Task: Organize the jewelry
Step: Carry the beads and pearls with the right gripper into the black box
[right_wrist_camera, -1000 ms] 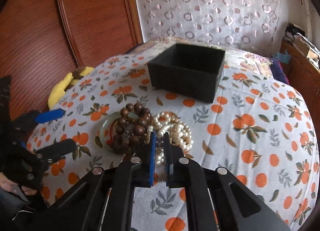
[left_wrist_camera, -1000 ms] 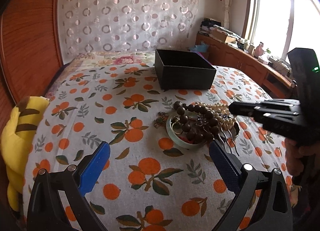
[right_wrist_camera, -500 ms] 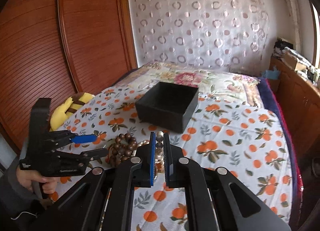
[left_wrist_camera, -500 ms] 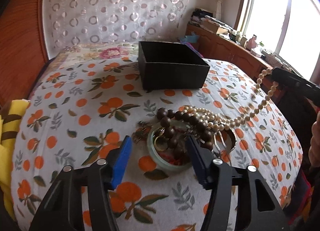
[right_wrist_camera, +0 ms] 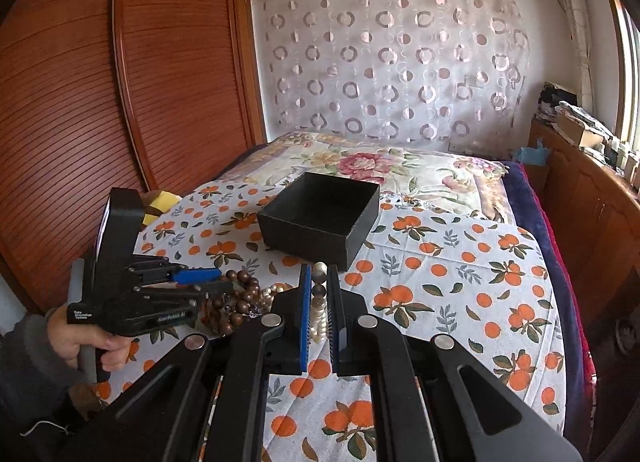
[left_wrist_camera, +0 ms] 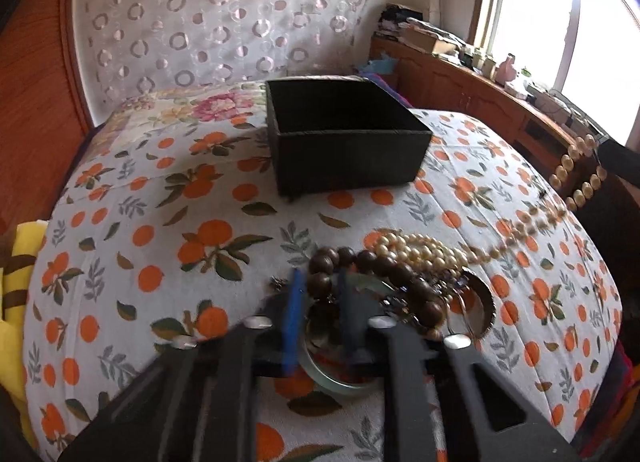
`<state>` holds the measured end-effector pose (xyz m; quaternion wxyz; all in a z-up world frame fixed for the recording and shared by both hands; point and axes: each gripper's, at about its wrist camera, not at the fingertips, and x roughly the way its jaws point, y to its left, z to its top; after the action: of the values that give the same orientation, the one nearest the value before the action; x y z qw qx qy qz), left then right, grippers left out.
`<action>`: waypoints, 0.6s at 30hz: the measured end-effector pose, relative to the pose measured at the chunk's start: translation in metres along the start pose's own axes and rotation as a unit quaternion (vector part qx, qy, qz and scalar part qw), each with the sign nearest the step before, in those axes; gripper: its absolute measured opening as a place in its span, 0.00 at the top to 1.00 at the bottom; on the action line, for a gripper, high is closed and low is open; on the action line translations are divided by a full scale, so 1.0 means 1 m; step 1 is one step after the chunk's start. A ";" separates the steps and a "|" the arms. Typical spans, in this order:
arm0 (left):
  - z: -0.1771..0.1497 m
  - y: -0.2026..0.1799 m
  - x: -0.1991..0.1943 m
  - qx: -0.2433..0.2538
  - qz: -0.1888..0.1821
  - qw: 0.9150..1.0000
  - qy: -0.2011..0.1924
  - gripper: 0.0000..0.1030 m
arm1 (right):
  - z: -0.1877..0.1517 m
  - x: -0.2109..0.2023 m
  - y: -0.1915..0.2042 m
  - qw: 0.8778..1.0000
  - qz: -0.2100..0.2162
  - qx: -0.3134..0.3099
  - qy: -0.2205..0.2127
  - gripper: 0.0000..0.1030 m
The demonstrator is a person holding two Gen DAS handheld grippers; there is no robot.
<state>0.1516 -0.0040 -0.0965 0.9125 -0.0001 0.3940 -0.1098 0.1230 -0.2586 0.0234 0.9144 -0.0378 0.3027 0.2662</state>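
A heap of jewelry lies on the orange-print bedspread [left_wrist_camera: 168, 221]: a dark wooden bead bracelet [left_wrist_camera: 320, 284], a pearl necklace [left_wrist_camera: 408, 246] and a pale green bangle [left_wrist_camera: 332, 378]. My left gripper [left_wrist_camera: 318, 302] is over the heap with its jaws closing, and the bracelet's beads sit between the blue pads. In the right wrist view the left gripper [right_wrist_camera: 212, 281] meets the bracelet [right_wrist_camera: 240, 282]. My right gripper [right_wrist_camera: 318, 302] is shut on the pearl necklace [right_wrist_camera: 319, 290], raised to the right, and the strand [left_wrist_camera: 576, 173] hangs from it. An open black box [left_wrist_camera: 348, 141] [right_wrist_camera: 320, 217] stands behind the heap.
A yellow plush toy [left_wrist_camera: 12, 302] lies at the bed's left edge beside the wooden wardrobe [right_wrist_camera: 80, 101]. A cluttered wooden cabinet [left_wrist_camera: 460, 73] runs under the window on the right. A person's hand [right_wrist_camera: 92, 346] holds the left gripper's handle.
The left gripper moved forward onto the heap and its jaws went from wide apart to narrow around the wooden beads. The right gripper rose to the right, drawing the pearl strand up.
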 end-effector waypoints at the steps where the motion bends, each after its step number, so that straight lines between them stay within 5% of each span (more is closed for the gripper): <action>1: 0.001 0.002 -0.001 -0.005 -0.005 1.000 -0.005 0.88 | 0.000 0.001 0.000 1.000 0.000 0.000 0.000 0.92; 18: 0.050 -0.008 -0.057 0.001 -0.003 0.997 -0.080 0.88 | 0.028 -0.013 0.002 0.999 0.000 -0.015 -0.032 0.92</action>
<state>0.1484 -0.0043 -0.0200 0.9407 -0.0091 0.3197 -0.1128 0.1287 -0.2563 0.0541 0.9231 -0.0433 0.2686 0.2718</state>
